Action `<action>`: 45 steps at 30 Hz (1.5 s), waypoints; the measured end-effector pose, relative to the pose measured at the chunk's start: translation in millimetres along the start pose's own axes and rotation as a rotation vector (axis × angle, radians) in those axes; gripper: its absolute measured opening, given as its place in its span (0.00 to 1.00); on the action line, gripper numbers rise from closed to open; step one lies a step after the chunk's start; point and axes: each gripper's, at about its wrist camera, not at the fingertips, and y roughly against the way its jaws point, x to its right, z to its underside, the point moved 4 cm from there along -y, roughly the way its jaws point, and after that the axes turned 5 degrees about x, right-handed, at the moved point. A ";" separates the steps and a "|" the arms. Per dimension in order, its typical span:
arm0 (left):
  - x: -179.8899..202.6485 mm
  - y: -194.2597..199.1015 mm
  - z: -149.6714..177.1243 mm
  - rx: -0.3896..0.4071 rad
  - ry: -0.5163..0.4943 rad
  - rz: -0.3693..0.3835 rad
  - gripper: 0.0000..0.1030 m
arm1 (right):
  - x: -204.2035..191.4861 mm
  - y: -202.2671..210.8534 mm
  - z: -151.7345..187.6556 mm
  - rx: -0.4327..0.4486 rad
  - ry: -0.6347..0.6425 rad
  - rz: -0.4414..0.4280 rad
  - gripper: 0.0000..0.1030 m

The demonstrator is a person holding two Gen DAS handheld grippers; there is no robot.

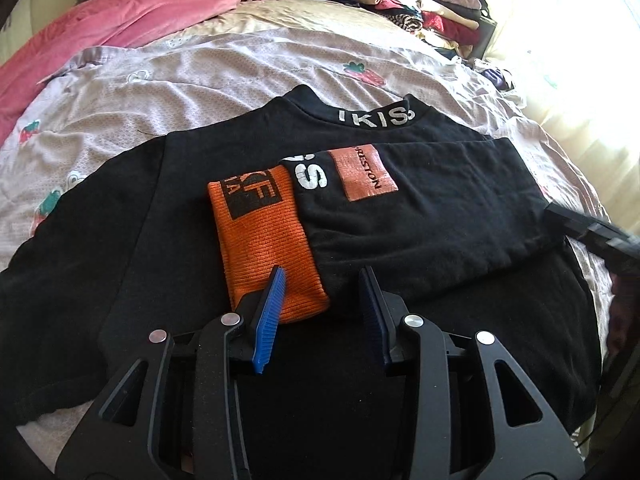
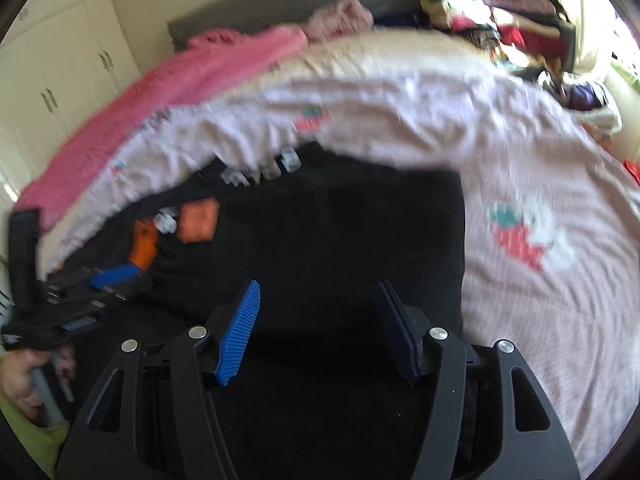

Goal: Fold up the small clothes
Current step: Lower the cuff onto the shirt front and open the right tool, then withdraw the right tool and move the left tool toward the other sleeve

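Observation:
A black sweatshirt point(image 1: 420, 300) lies spread on the bed, its collar point(image 1: 376, 116) with white letters at the far side. One sleeve point(image 1: 440, 200) is folded across the chest and ends in an orange ribbed cuff point(image 1: 260, 232). My left gripper point(image 1: 323, 276) hovers open at the cuff's near end, whose corner lies between the blue pads without being pressed. The right wrist view is blurred; my right gripper point(image 2: 318, 288) stands open over the sweatshirt's point(image 2: 340, 220) right part with nothing between its fingers. The left gripper point(image 2: 112, 276) shows at that view's left, beside the cuff point(image 2: 144, 246).
The bed sheet point(image 1: 200, 80) is pale with strawberry prints. A pink blanket point(image 1: 120, 16) lies along the far left, and a pile of clothes point(image 1: 420, 4) sits at the far right by a bright window. A person's hand point(image 2: 24, 376) holds the left gripper. Wardrobe doors point(image 2: 60, 60) stand beyond the bed.

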 end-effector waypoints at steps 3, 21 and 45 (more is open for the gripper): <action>1.6 0.2 -0.5 0.004 -0.001 0.000 0.30 | 8.7 -23.0 19.2 -0.087 -0.003 0.056 0.58; -3.6 55.2 -7.6 0.102 -0.004 -0.066 0.73 | -11.3 31.7 17.0 0.046 -0.021 0.042 0.83; -53.8 119.4 10.0 0.159 0.059 -0.161 0.91 | -68.2 81.3 -11.4 0.178 0.068 -0.005 0.96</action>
